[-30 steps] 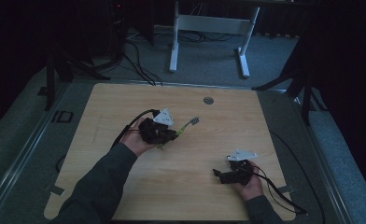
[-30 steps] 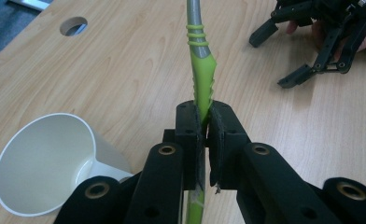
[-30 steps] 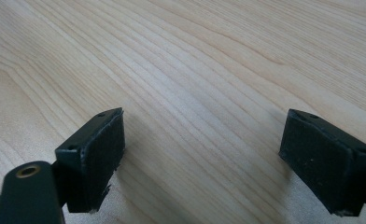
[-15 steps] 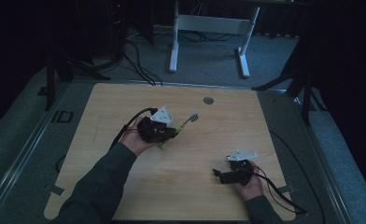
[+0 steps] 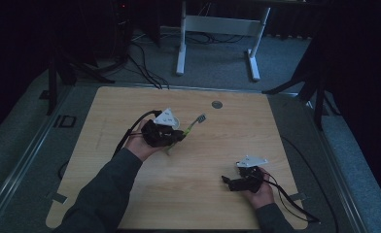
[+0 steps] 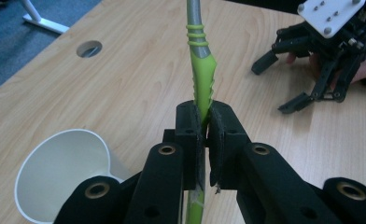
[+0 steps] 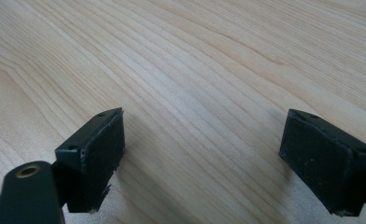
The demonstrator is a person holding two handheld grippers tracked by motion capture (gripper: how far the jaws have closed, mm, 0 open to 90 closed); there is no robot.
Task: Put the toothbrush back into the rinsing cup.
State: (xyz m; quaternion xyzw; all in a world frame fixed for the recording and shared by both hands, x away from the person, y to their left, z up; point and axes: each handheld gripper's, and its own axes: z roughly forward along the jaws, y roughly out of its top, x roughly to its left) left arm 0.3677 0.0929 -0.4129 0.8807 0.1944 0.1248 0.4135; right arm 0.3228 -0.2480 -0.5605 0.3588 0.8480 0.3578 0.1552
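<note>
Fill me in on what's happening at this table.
A person works at a wooden table with a gripper in each hand. The left gripper is clamped on the green handle of a toothbrush, held just beside a white cup. The right gripper sits low over bare wood nearer the person, jaws wide apart with nothing between them.

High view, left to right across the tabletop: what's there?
Left gripper clamped on the green toothbrush → round hole in the table → right gripper, jaws open, resting near the front edge.
</note>
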